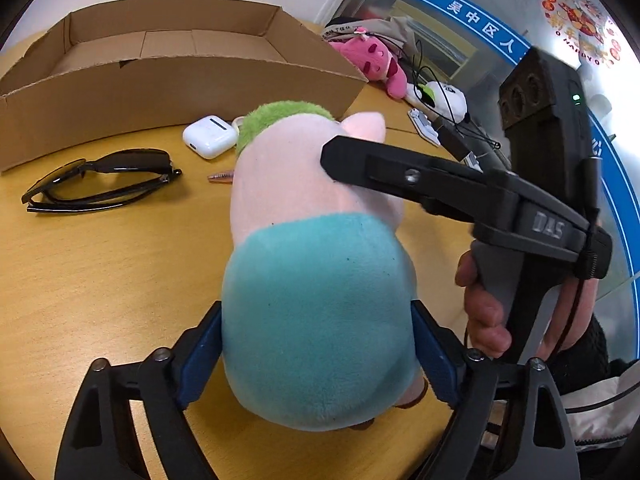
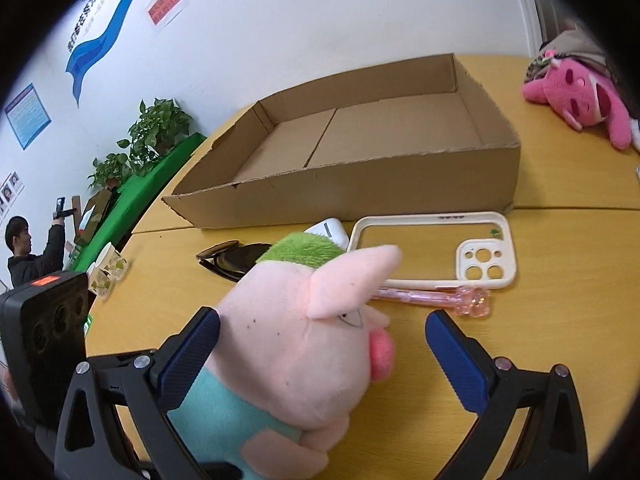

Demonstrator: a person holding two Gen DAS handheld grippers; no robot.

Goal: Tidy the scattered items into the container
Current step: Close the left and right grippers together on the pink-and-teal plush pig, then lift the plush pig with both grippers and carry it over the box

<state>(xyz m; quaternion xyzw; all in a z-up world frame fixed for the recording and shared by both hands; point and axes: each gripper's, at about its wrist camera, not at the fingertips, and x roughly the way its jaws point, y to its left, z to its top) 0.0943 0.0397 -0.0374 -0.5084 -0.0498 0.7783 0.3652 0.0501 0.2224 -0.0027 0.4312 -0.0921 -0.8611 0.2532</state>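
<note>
- Left tool (image 1: 318,354) clenched on 1 plush pig (image 1: 316,280) w/ pink head, green hair tuft, teal body, upright on yellow wood surface (image 1: 100,280).
- Right tool (image 2: 322,344) spread wide round pig's head; left pad touching.
- Beyond: 1 black sunglasses (image 1: 100,184), 1 white earbud case (image 1: 209,137), 1 cream phone case (image 2: 436,250), 1 pink pen (image 2: 432,296).
- Far: 1 open shallow cardboard box (image 2: 360,200).

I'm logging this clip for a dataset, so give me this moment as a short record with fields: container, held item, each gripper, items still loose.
container: cardboard box, open top, nothing seen inside
held item: pig plush, teal body squeezed between the left gripper's pads
left gripper: shut on the pig plush
right gripper: open, straddling the plush's head; left pad touching, right pad apart
loose on table: sunglasses, white earbud case, phone case, pink pen
off to the side: pink plush
</note>
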